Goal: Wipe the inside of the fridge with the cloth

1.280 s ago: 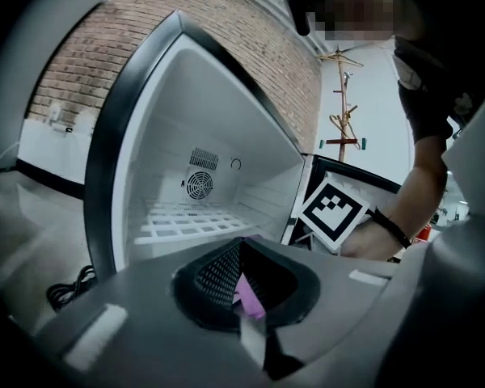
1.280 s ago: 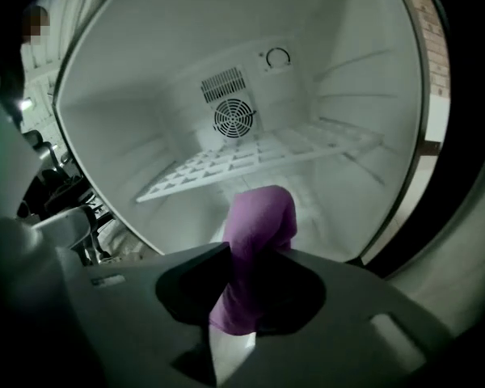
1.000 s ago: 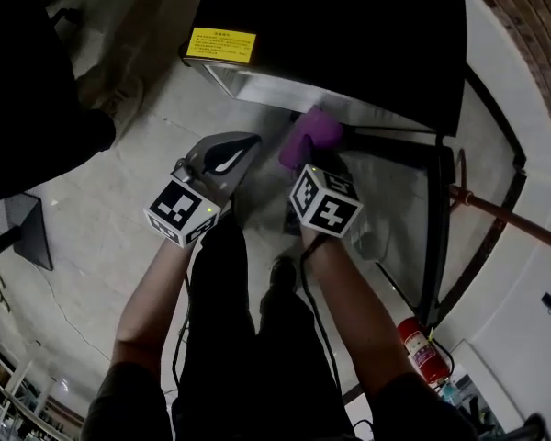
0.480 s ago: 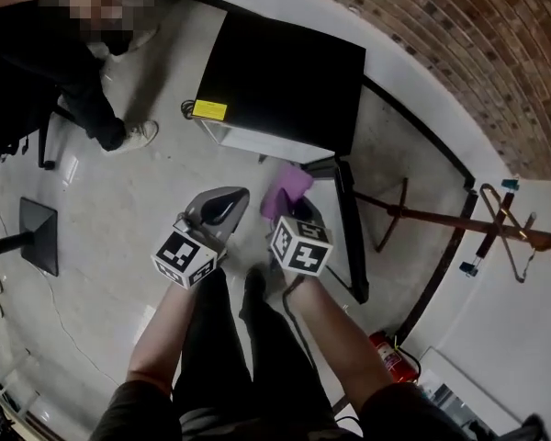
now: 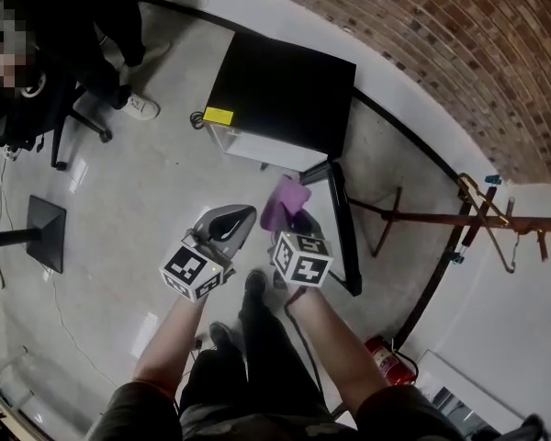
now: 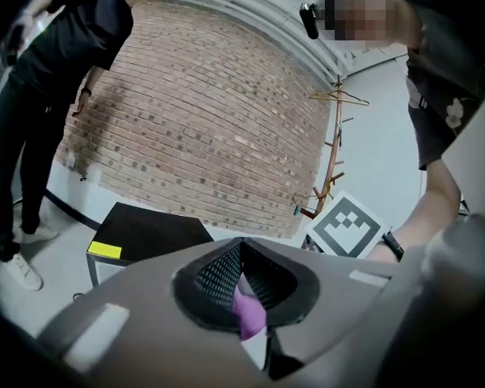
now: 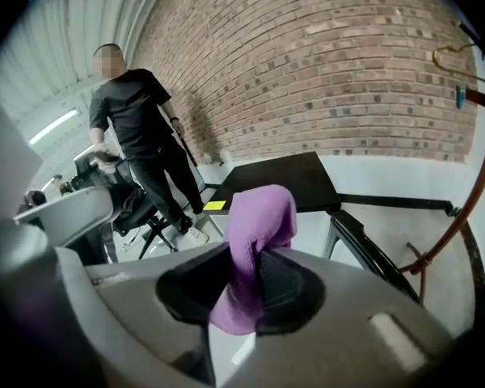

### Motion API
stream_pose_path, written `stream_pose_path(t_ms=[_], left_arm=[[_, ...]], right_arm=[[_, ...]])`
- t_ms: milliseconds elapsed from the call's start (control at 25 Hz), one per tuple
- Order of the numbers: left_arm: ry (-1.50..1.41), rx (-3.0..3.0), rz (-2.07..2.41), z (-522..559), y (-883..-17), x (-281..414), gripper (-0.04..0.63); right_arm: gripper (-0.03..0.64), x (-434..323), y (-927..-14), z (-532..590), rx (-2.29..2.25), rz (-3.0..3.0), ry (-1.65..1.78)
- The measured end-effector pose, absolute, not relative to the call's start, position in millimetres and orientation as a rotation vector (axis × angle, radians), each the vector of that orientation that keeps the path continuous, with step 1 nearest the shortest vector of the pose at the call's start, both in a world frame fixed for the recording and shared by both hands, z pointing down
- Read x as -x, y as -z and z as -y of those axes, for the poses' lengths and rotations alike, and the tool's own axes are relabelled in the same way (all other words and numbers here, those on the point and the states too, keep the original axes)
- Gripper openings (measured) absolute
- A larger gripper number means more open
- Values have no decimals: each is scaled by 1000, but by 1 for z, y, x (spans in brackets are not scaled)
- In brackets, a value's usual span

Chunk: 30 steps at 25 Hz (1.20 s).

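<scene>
A small black fridge [image 5: 280, 90] with a yellow label stands on the floor by the brick wall, its door [image 5: 342, 228] swung open to the right. My right gripper [image 5: 294, 214] hovers in front of it, shut on a purple cloth [image 5: 285, 200] that sticks up from the jaws [image 7: 259, 217]. My left gripper [image 5: 239, 217] is just left of it, jaws together, apart from the cloth in the head view. In the left gripper view a sliver of purple [image 6: 246, 314] shows in the hollow behind the tips. The fridge's inside is hidden from here.
A person in black stands at the left by an office chair [image 5: 73, 118]. A black stand base [image 5: 44, 232] lies on the floor at left. A fallen coat rack [image 5: 441, 217] and a red fire extinguisher [image 5: 383, 356] are at the right, near the white wall.
The head view has pulled back and up, so the fridge looks smaller and farther. Both grippers have drawn away from the fridge opening, with the cloth still in the right one.
</scene>
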State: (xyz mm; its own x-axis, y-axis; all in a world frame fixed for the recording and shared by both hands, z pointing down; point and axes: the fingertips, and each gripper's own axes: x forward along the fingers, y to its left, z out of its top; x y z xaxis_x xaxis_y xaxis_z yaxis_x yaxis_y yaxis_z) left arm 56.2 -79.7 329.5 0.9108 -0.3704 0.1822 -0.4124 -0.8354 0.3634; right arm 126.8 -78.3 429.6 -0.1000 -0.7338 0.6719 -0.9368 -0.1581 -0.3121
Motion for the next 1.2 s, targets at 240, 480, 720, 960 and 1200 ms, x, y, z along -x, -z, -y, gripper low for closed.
stream_pose_path(t_ms=[240,480,720,960,1200], left_arm=[[-74,-2631,578,22,-329,-33,17],[-60,-2604,611,-65,-314,36,17],[-79,-2621,635,-160,-279,103,17],[-19,-2652,661,-227,-225,146,17],[34,-2657,664,-269,-183,155,17]], right_arm=[[78,-111,-433,23,-1909,1825,-1096],[78,-73,-410,-47,-1976,1820,-1080],[78,-34,-366,-128,-2008,1858,-1031],[78,11,-308,-205,-1962,1935,-961],[78,25,-256,-264,-1944,1973,-927]])
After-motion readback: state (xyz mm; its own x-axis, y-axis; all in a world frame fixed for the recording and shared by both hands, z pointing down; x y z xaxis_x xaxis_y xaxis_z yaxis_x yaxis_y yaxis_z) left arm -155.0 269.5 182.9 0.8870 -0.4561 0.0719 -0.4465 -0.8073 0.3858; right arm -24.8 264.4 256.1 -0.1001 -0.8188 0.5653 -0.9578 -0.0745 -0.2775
